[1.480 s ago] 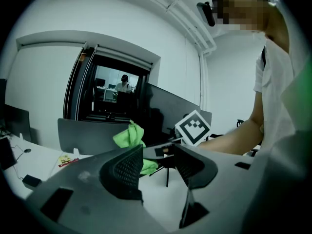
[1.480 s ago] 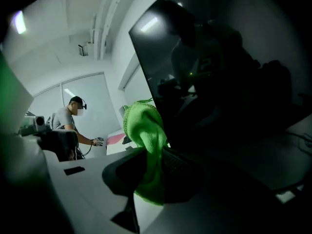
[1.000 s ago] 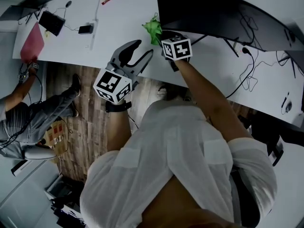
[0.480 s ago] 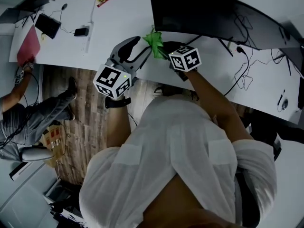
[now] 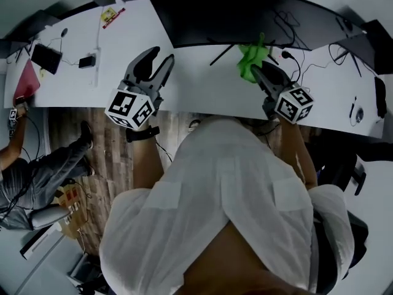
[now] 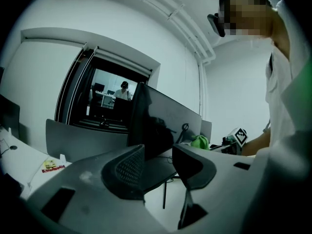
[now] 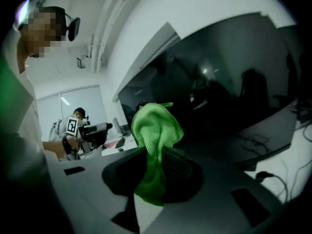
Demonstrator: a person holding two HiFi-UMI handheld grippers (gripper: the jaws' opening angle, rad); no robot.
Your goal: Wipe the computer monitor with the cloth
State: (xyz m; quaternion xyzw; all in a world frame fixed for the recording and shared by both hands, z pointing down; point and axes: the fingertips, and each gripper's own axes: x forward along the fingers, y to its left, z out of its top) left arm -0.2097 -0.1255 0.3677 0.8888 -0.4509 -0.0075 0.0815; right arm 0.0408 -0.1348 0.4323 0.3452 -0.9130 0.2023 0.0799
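Before the dark monitor (image 5: pixel 221 14), the right gripper (image 5: pixel 258 70) pinches the green cloth (image 5: pixel 249 58), while the left gripper (image 5: pixel 157 58) has jaws just narrowing, apart and empty.

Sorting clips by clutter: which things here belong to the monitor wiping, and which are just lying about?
In the job:
monitor
green cloth, pinched in the right gripper

Lying about:
small black device
yellow packet
red folder
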